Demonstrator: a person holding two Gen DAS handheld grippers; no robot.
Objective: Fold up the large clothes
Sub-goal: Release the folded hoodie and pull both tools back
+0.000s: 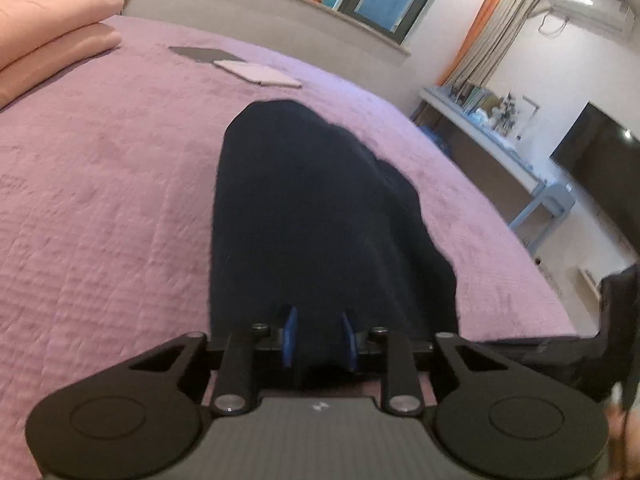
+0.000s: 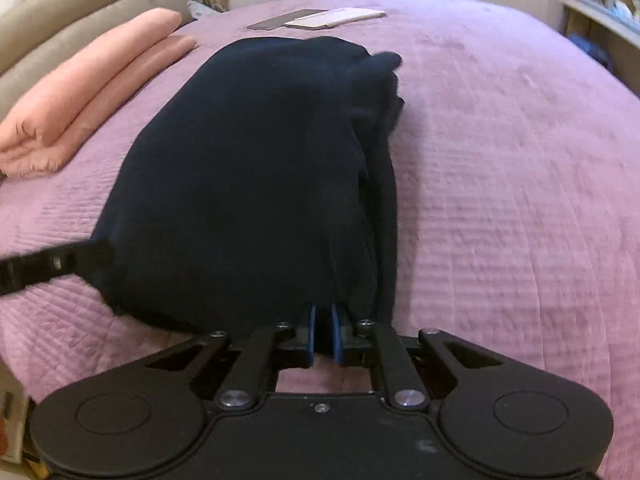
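Blue-padded fingers (image 1: 291,336) of the left gripper (image 1: 320,336) pinching the near edge of a dark navy folded cloth garment (image 1: 304,216), a wad of fabric bunched between the pads. Right gripper (image 2: 323,334) likewise clamped on that near edge, pads nearly together with a thin fold of cloth between.

Garment lying on a quilted mauve bedspread (image 2: 500,200), long axis running from both grippers away toward a dark flat tablet (image 2: 288,19) and a white book (image 2: 340,16) beyond its far end. Far end narrowed and rumpled, layers stacked along the right side.

Both grippers tilted downward at the garment's near edge, left one at its left corner, right one toward its right. Folded pink blanket (image 2: 92,92) left of the garment.
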